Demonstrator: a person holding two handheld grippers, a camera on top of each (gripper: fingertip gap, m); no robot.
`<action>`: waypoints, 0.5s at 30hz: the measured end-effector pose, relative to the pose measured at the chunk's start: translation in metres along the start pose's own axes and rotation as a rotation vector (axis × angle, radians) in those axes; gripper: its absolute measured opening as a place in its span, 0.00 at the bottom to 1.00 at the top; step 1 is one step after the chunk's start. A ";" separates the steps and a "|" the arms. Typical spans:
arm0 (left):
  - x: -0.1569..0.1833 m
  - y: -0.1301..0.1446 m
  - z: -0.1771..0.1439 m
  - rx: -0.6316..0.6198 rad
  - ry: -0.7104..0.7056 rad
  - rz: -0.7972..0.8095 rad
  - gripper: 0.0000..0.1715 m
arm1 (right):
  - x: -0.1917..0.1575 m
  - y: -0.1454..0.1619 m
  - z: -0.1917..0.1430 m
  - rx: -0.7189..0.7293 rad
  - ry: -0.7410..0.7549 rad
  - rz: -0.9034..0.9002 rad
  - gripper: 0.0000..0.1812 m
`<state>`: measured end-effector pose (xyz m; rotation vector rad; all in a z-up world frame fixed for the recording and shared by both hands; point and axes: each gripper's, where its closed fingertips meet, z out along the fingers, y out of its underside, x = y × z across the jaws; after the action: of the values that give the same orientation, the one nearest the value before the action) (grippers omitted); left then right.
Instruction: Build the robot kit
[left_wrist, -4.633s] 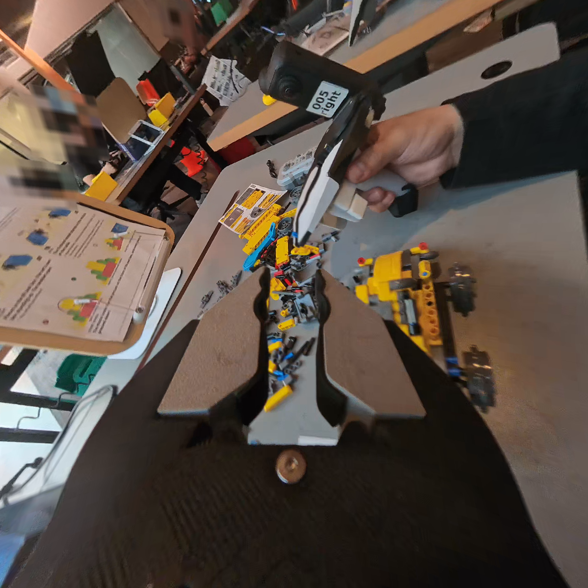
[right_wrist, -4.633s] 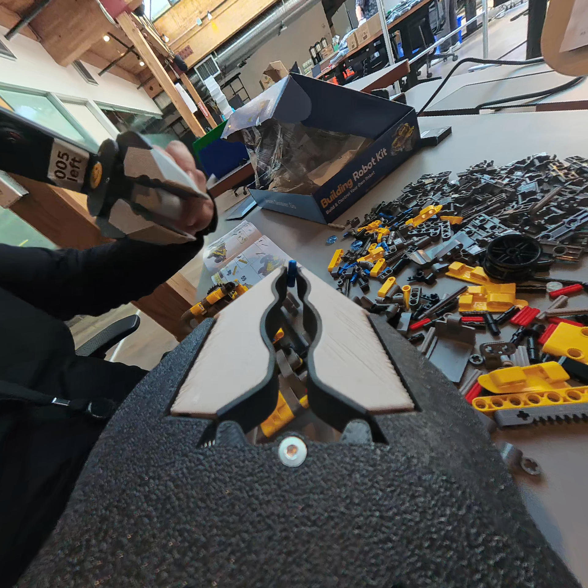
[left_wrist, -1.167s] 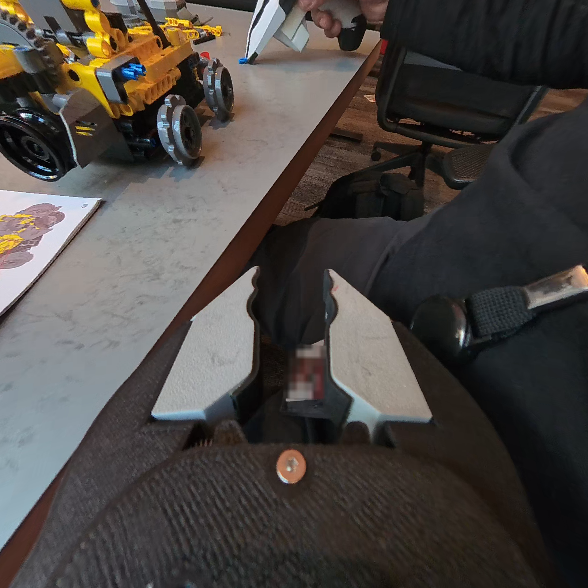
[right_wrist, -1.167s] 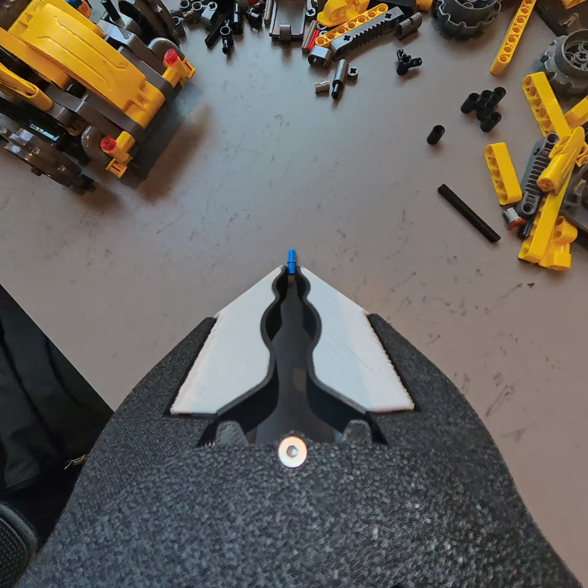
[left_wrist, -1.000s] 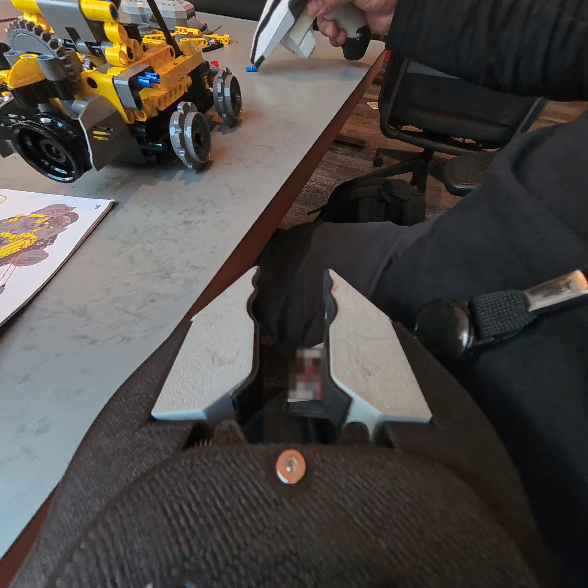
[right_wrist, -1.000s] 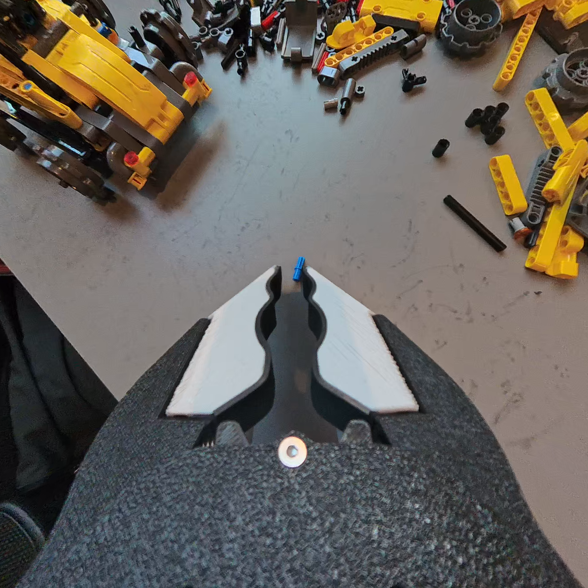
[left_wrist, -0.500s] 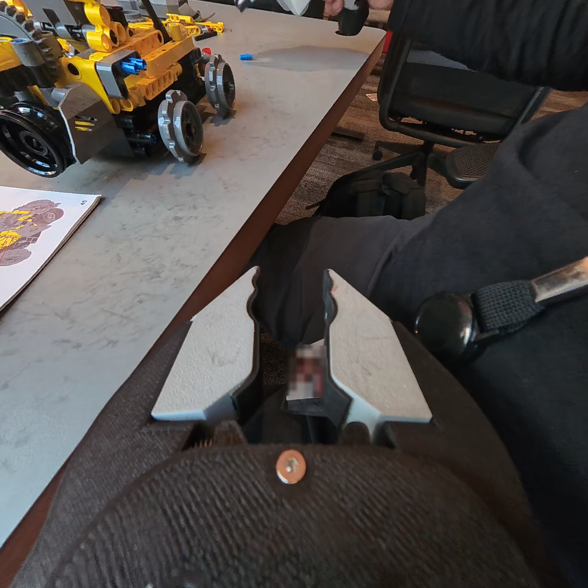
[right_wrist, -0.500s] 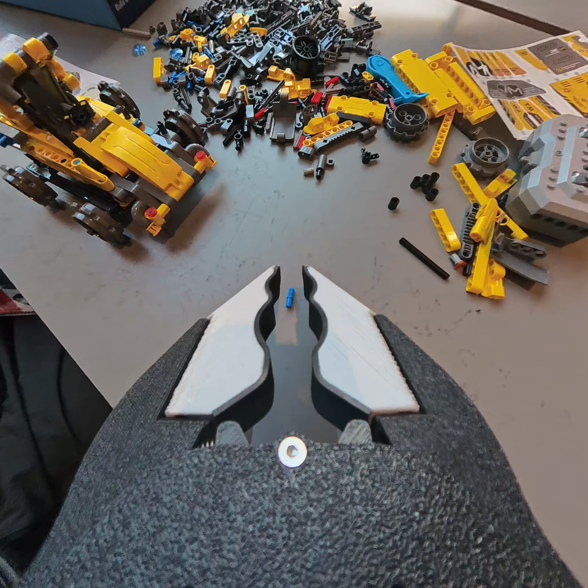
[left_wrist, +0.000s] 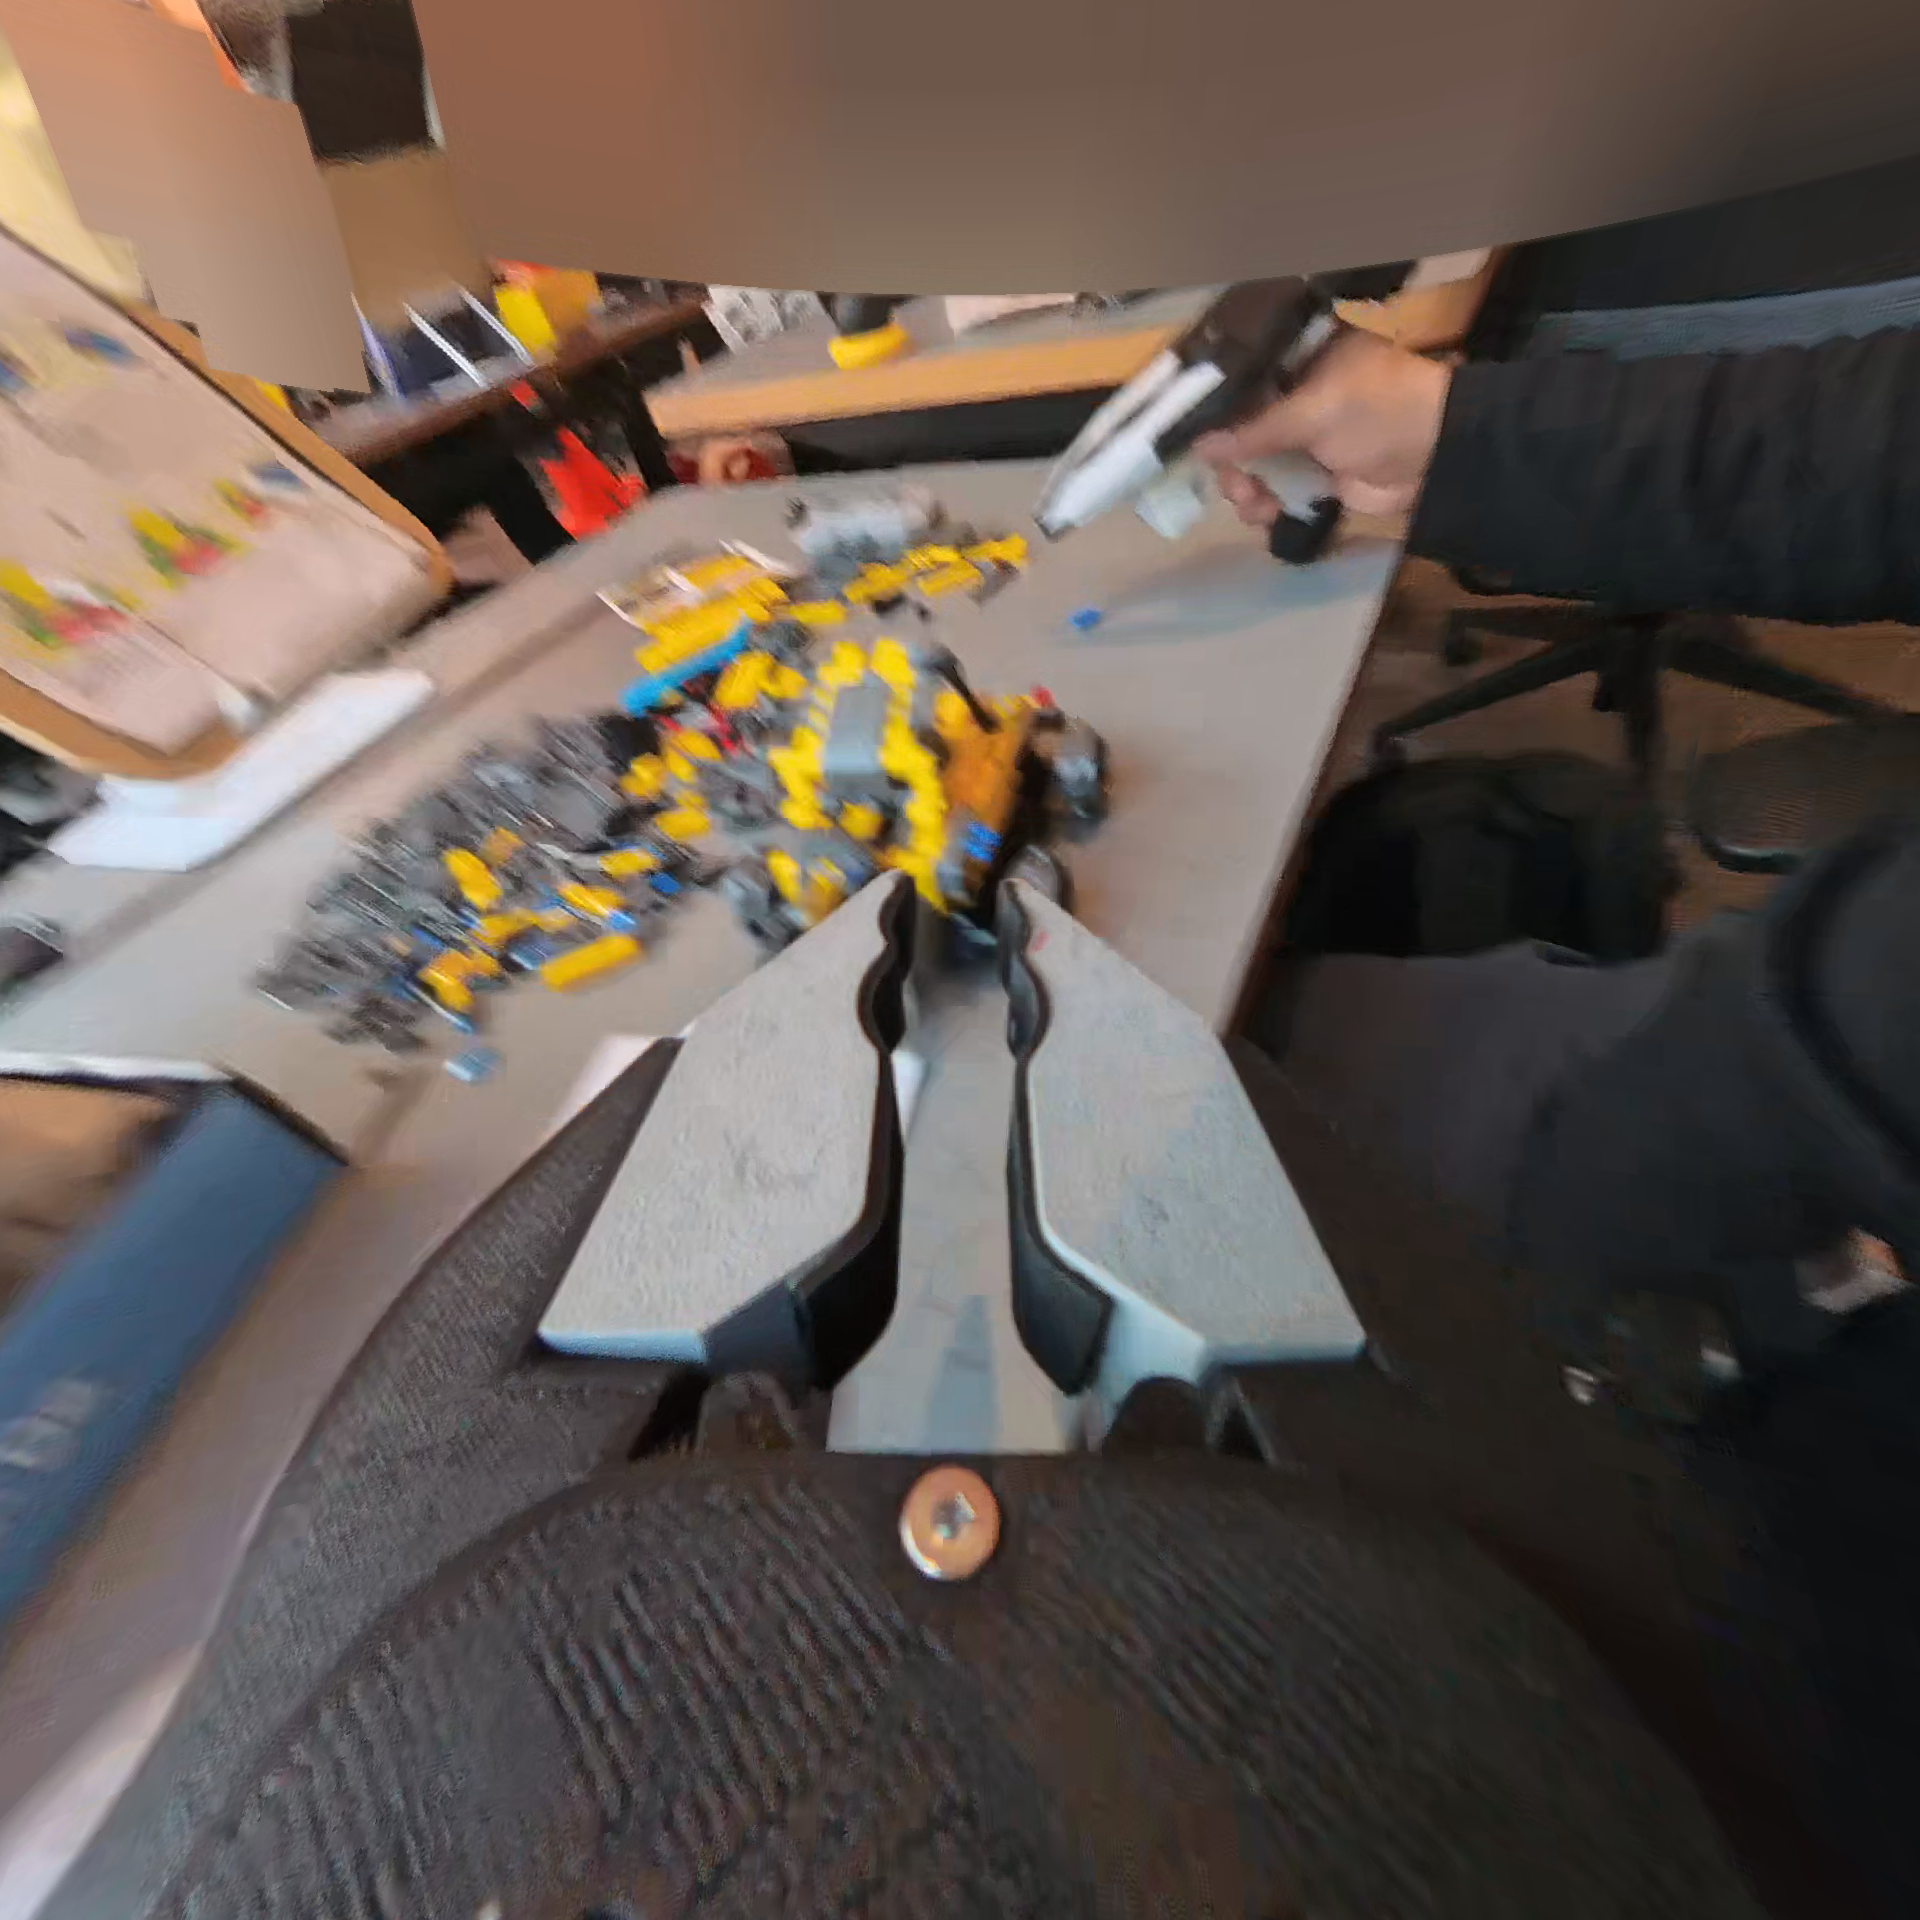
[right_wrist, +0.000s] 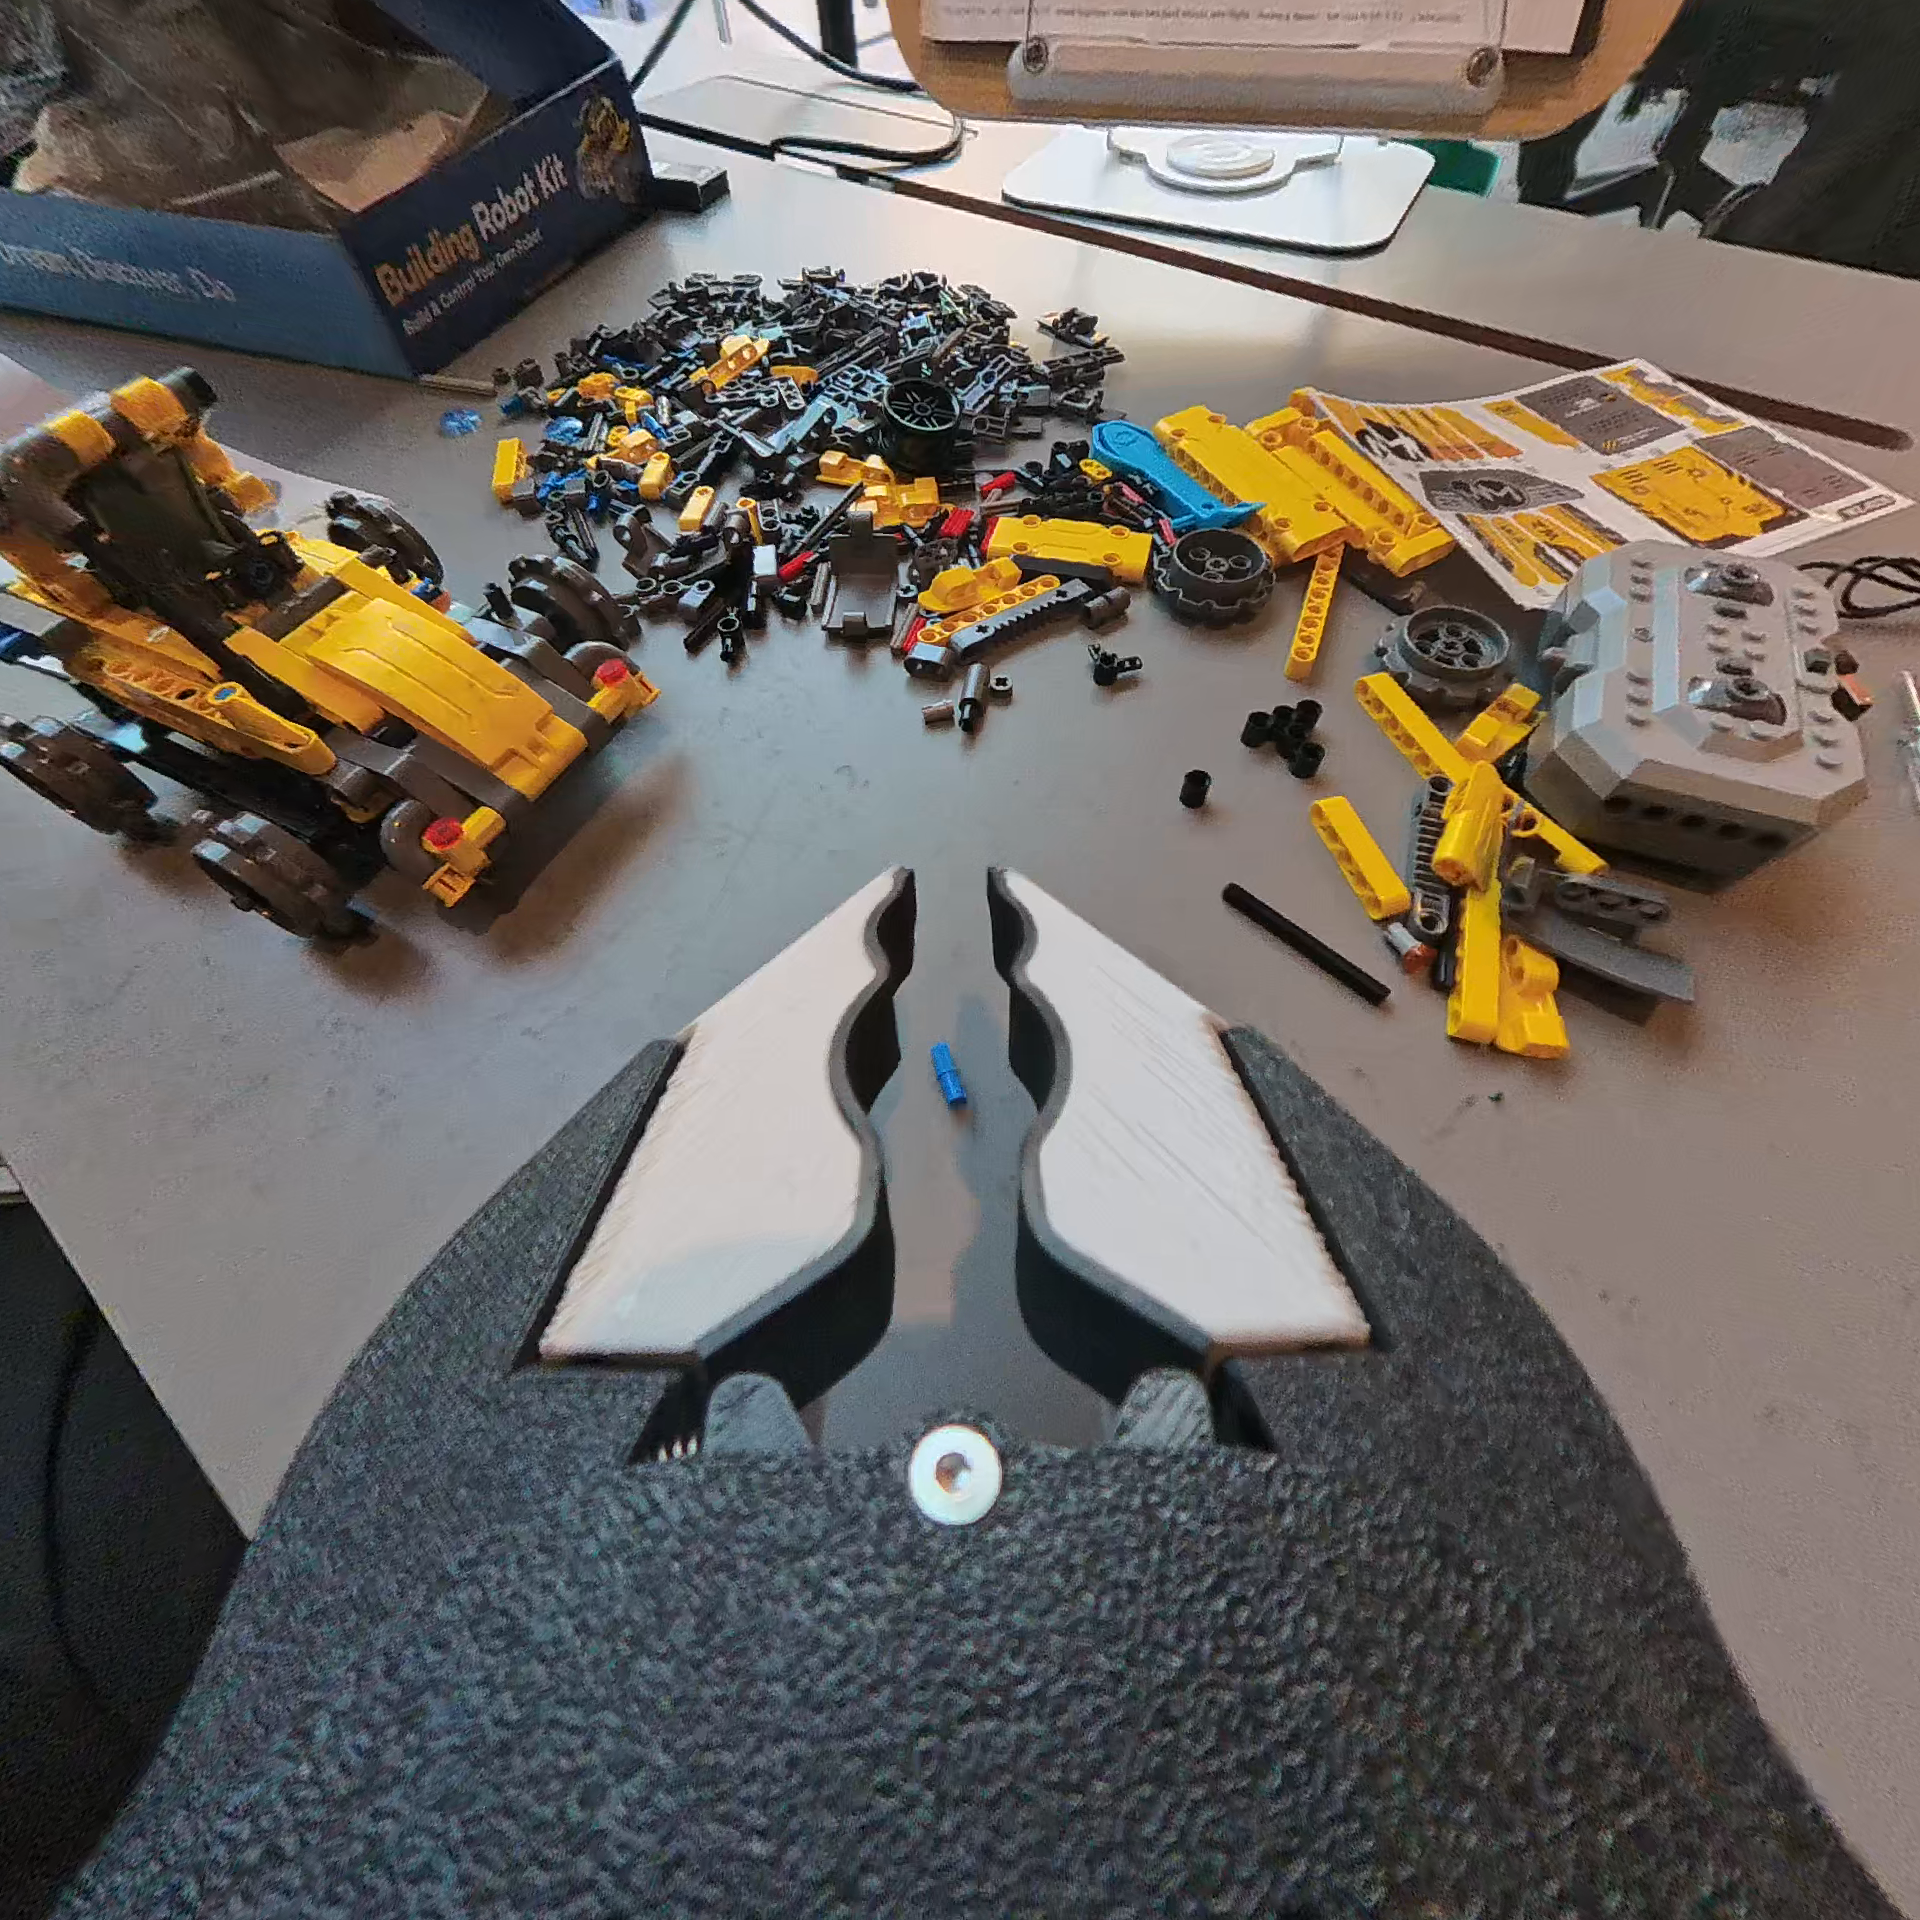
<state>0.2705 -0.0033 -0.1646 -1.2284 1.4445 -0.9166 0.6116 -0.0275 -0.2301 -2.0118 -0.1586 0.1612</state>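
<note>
Now the right claw (right_wrist: 951, 883) gapes empty, risen off the dropped blue pin (right_wrist: 948, 1076); left claw (left_wrist: 956, 904) also open.

I'm looking at a workshop: ahead of my grippers a grey worktable (right_wrist: 790, 790) strewn with building-kit parts (right_wrist: 831, 436), more cluttered benches (left_wrist: 894, 364) beyond it

1. The desk (right_wrist: 1714, 1299) offers a bare strip along its near edge, occupied only by a small blue pin (right_wrist: 948, 1081).
2. Toward the left edge, the yellow vehicle model (right_wrist: 301, 665) obstructs passage.
3. The loose parts pile (right_wrist: 831, 468) fills the middle toward the far edge.
4. Toward the right edge, the grey motor block (right_wrist: 1704, 707) and yellow beams (right_wrist: 1475, 904) obstruct passage.
</note>
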 end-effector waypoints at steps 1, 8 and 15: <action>-0.018 -0.015 0.003 0.018 -0.010 0.028 0.07 | 0.004 0.002 -0.001 -0.003 0.006 0.008 0.08; -0.110 0.014 0.104 -0.357 0.229 0.112 0.13 | 0.018 0.019 -0.024 -0.017 -0.002 0.087 0.10; -0.112 0.082 0.174 -0.649 0.459 0.124 0.12 | 0.017 0.027 -0.025 -0.059 -0.040 0.095 0.10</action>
<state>0.4209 0.1317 -0.2589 -1.4148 2.2794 -0.6850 0.6344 -0.0577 -0.2451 -2.0771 -0.0942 0.2594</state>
